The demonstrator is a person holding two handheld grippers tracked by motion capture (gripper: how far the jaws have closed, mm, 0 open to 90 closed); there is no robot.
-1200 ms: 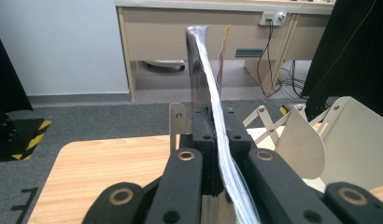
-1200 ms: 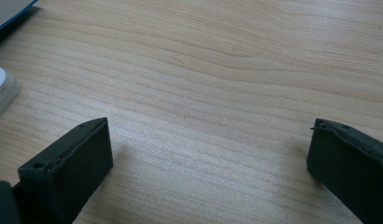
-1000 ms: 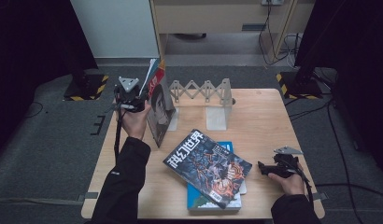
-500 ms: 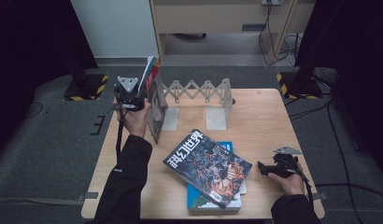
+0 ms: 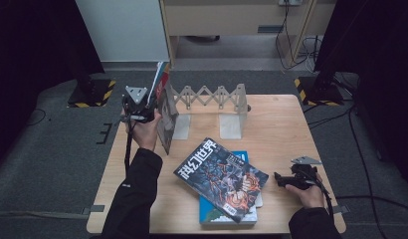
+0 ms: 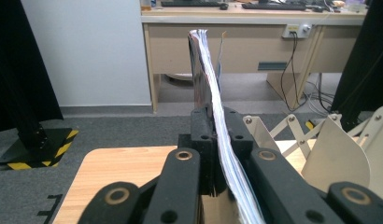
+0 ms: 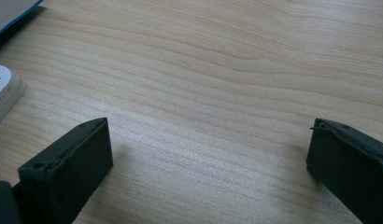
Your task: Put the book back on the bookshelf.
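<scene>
one magazine (image 6: pixel 213 116) upright in left gripper (image 6: pixel 215 140) | rack (image 5: pixel 212 102) beside | right gripper (image 7: pixel 208 158) wide

The blue book (image 5: pixel 231 211) lies mostly hidden (under the magazine (image 5: pixel 222 178)).

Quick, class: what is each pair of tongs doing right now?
Left tongs: shut on the upright magazine.
Right tongs: open, holding nothing, low over the table.

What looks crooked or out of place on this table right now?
The top magazine lies skewed across the blue book beneath it, corners overhanging. The magazine clamped in the left gripper stands on edge, bowed and leaning, at the left end of the expanding rack. The right gripper rests open on the table.
</scene>
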